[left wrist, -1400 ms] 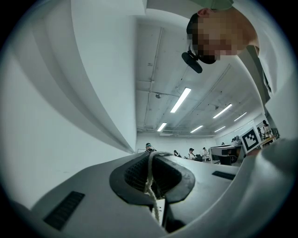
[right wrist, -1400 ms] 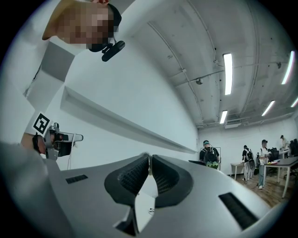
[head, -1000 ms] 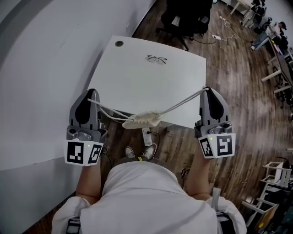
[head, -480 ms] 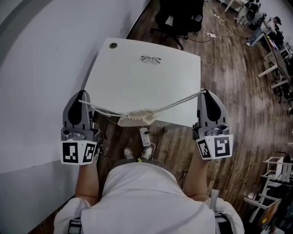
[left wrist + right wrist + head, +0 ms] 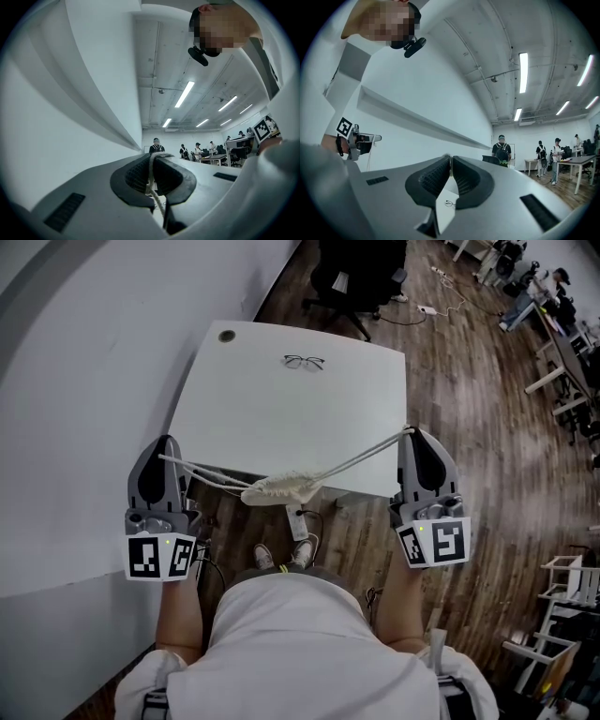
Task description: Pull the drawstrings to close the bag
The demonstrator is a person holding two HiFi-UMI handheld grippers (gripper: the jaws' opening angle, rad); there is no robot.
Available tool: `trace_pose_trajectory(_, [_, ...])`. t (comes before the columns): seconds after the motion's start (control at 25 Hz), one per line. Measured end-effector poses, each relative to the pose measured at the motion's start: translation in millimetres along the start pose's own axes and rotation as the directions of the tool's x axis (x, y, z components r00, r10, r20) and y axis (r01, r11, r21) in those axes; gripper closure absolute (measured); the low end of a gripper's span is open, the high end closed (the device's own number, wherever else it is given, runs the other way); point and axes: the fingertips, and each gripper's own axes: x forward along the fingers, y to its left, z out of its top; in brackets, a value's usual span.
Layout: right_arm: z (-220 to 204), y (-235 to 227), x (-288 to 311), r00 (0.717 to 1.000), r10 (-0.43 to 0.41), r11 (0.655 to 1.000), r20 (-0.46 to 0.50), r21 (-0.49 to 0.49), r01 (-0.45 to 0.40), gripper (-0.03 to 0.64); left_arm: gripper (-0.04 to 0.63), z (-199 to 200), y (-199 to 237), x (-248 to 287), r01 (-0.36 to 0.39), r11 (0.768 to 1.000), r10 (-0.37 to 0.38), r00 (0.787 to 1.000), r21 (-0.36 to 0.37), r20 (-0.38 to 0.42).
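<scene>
Bag (image 5: 281,488) slung mid-air between grippers, at table (image 5: 281,390) near edge. L gripper (image 5: 167,442) & R gripper (image 5: 410,435) each clamped on drawstring (image 5: 361,457). Bag prob. soft, light; cord thin, may slip. Hold near cord ends.

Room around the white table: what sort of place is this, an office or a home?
Most likely an open-plan office or lab: a black office chair stands behind the white table, more desks line the right side, and ceiling strip lights run over people standing among desks.
</scene>
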Motion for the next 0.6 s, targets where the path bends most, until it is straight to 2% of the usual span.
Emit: trace_pose_trajectory(0.6, [2, 7, 3, 1.000, -0.018, 1.000, 0.005, -0.006, 0.018, 0.571, 0.578, 2, 3, 0, 0.028, 1.000, -0.028, 1.000, -0.003, 0.008])
